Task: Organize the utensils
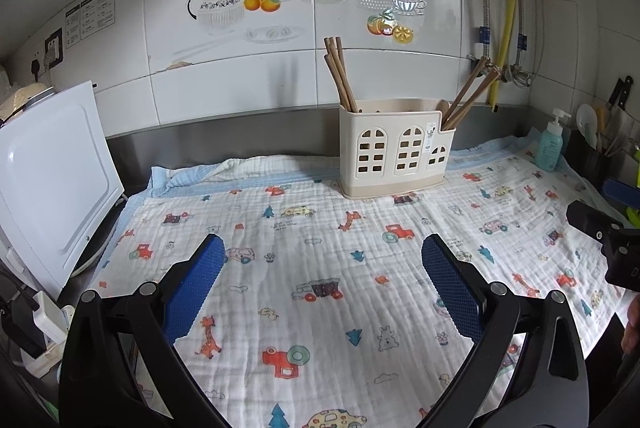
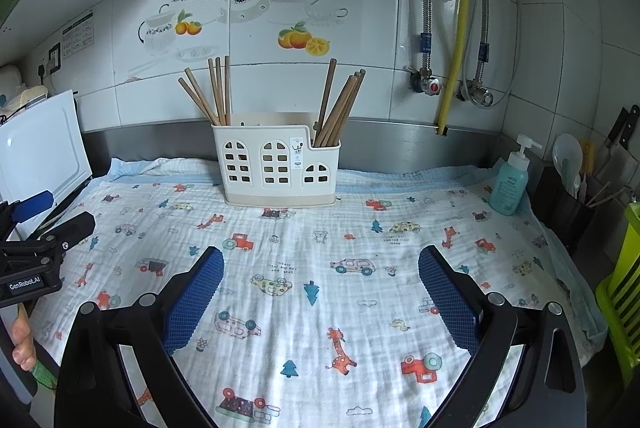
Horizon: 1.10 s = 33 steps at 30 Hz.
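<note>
A cream utensil holder point(image 1: 394, 153) point(image 2: 276, 167) with window cut-outs stands at the back of a printed cloth point(image 1: 320, 268) point(image 2: 320, 268). Several wooden chopsticks point(image 1: 340, 75) point(image 2: 214, 89) lean in its left compartment, and several more chopsticks point(image 1: 470, 93) point(image 2: 340, 103) lean in its low right one. My left gripper point(image 1: 323, 248) hovers open over the cloth, well short of the holder, nothing between its blue pads. My right gripper point(image 2: 321, 260) is likewise open and empty, in front of the holder. Each wrist view catches the other gripper at its edge.
A white board point(image 1: 52, 179) point(image 2: 36, 147) leans at the left. At the right stand a teal pump bottle point(image 1: 550, 143) point(image 2: 510, 183), a dark caddy of utensils and knives point(image 2: 576, 187), and a green rack point(image 2: 624, 288). Pipes and valves point(image 2: 428, 83) run down the tiled wall.
</note>
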Tool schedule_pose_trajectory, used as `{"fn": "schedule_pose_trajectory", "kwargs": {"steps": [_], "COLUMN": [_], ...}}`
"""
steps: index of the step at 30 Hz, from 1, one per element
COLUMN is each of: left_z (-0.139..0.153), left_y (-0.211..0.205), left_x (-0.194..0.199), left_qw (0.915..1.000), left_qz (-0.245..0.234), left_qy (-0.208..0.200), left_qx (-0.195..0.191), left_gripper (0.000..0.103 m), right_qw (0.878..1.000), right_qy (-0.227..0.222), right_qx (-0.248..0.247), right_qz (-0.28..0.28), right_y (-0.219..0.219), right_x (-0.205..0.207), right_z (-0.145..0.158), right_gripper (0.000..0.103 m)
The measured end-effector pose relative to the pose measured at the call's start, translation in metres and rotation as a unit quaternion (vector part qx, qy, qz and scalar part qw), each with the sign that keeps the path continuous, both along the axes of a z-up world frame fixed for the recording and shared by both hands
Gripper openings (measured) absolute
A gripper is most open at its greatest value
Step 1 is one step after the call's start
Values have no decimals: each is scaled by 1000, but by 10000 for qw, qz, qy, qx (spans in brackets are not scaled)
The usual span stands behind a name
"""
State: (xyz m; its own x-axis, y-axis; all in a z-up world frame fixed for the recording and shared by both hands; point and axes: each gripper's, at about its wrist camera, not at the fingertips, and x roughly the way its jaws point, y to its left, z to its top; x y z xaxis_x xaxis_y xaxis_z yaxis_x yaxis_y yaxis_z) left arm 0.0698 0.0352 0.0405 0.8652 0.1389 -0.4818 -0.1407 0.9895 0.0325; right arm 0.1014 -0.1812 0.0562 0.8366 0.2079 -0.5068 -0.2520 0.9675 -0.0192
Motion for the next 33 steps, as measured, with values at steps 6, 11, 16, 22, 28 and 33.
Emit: {"fn": "schedule_pose_trajectory", "kwargs": {"steps": [6, 11, 16, 22, 28, 33], "left_z": [-1, -1, -1, -1, -1, -2], "left_y": [2, 2, 5, 5, 5, 4], "left_x": [-2, -3, -6, -7, -7, -8], "left_qw": [10000, 10000, 9999, 9999, 9998, 9998], "left_qz": [14, 34, 57, 65, 43, 12], "left_qy": [19, 15, -8, -5, 6, 23], "left_qx": [-74, -87, -137, -153, -170, -215], "left_gripper": [98, 98, 98, 98, 98, 98], "right_qw": [10000, 10000, 10000, 10000, 10000, 10000], "right_qy": [-14, -12, -18, -11, -7, 6], "right_qx": [11, 22, 17, 23, 32, 43], "right_qz": [22, 30, 38, 38, 47, 51], "right_y": [1, 1, 3, 3, 3, 2], "right_x": [-3, -3, -5, -7, -7, -8], "right_z": [2, 2, 3, 4, 3, 2], "right_gripper": [95, 95, 95, 95, 95, 95]}}
